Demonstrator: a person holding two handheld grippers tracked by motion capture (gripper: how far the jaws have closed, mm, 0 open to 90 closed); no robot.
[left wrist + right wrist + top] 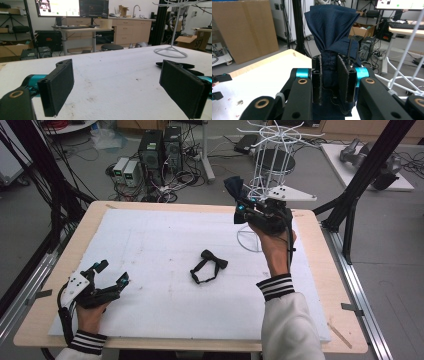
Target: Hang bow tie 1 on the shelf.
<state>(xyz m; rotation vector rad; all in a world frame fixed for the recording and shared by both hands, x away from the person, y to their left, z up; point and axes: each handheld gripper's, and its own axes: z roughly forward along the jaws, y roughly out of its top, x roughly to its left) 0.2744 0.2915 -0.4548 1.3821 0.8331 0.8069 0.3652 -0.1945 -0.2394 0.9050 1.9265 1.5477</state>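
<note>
My right gripper [241, 209] is raised over the table's far right and is shut on a navy bow tie [233, 185]. In the right gripper view the navy bow tie [332, 27] stands up between the closed jaws of that gripper [329, 75], its fabric fanning out above them. A black bow tie [209, 266] with its strap lies flat near the middle of the white foam sheet [165, 235]. My left gripper [113, 272] rests low at the near left, open and empty. From the left gripper [120, 82], the black bow tie [175, 65] peeks out behind the right-hand jaw.
A white wire hanging rack [272, 150] stands at the table's far right, just behind my right gripper, with its ring base [249, 240] on the sheet. The rack base [170, 51] shows far off. Computers and cables crowd the floor beyond the table.
</note>
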